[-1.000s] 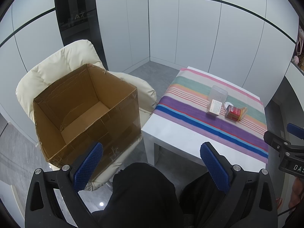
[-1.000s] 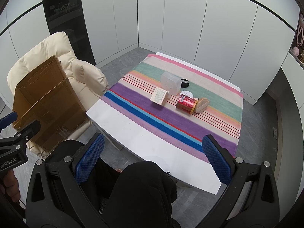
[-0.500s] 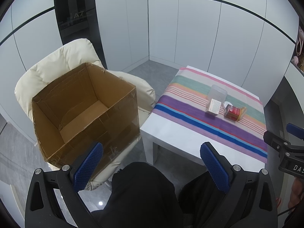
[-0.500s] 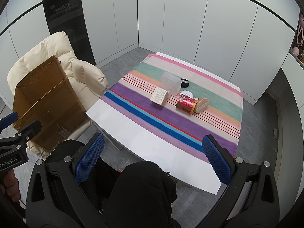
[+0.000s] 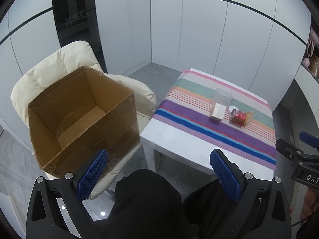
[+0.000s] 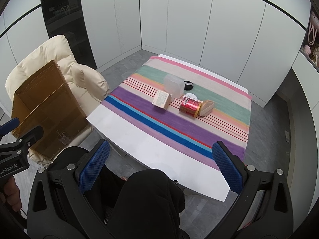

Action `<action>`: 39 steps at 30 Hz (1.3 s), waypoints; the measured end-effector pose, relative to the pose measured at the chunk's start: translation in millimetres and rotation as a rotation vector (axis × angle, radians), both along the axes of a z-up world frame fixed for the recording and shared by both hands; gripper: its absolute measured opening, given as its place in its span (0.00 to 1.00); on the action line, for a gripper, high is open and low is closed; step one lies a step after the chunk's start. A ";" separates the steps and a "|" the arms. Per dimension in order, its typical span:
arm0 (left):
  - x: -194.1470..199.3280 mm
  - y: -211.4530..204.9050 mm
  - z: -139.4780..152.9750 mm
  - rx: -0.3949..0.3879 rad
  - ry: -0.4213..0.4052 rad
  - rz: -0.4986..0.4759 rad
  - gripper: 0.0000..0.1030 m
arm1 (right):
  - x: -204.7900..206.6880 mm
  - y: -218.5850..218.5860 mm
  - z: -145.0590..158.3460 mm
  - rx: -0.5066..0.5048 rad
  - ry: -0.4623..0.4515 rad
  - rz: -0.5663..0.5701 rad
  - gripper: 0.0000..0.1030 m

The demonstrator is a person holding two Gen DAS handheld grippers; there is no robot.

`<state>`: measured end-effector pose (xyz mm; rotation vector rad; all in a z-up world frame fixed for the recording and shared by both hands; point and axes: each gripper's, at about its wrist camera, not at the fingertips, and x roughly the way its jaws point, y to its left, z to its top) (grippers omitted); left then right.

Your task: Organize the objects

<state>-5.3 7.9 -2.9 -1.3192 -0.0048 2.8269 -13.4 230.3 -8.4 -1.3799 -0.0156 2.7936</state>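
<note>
On the striped cloth [image 6: 139,111] lie a small beige carton [image 6: 161,99], a clear plastic tub [image 6: 173,84], a red can [image 6: 189,106] on its side with a tan lid, a white disc [image 6: 190,96] and a black disc [image 6: 188,84]. The same carton [image 5: 217,111], tub [image 5: 221,97] and red can [image 5: 239,117] show in the left wrist view. An open, empty cardboard box [image 5: 79,117] sits on a cream armchair [image 5: 53,69]. My left gripper [image 5: 158,171] and right gripper [image 6: 159,164] are both open, empty, held above the person's dark-clothed lap, short of the table.
The low white table [image 6: 151,149] stands on a grey floor, with white cabinet walls behind and a dark glass panel [image 6: 63,20] at the back left. The box [image 6: 43,107] and armchair [image 6: 59,59] are left of the table. Shelves with small items sit at far right.
The left wrist view has drifted slightly, so the box and table sit a little further left in it. The right gripper and the objects on the cloth have not moved.
</note>
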 end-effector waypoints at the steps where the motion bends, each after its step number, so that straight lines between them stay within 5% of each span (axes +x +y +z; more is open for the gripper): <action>1: 0.0 1.7 0.3 -0.002 0.003 -0.001 1.00 | 0.7 1.3 0.2 0.000 0.000 -0.003 1.00; 27: -10.2 44.1 -2.7 -0.007 0.005 -0.089 1.00 | 26.6 48.9 1.2 -0.015 -0.008 -0.125 1.00; 31: -18.2 48.9 -8.0 0.042 -0.034 -0.111 1.00 | 28.3 60.5 -0.1 -0.024 -0.013 -0.155 1.00; 39: -38.9 78.0 -14.6 0.005 -0.073 -0.190 1.00 | 11.2 79.0 -13.5 -0.035 -0.043 -0.194 1.00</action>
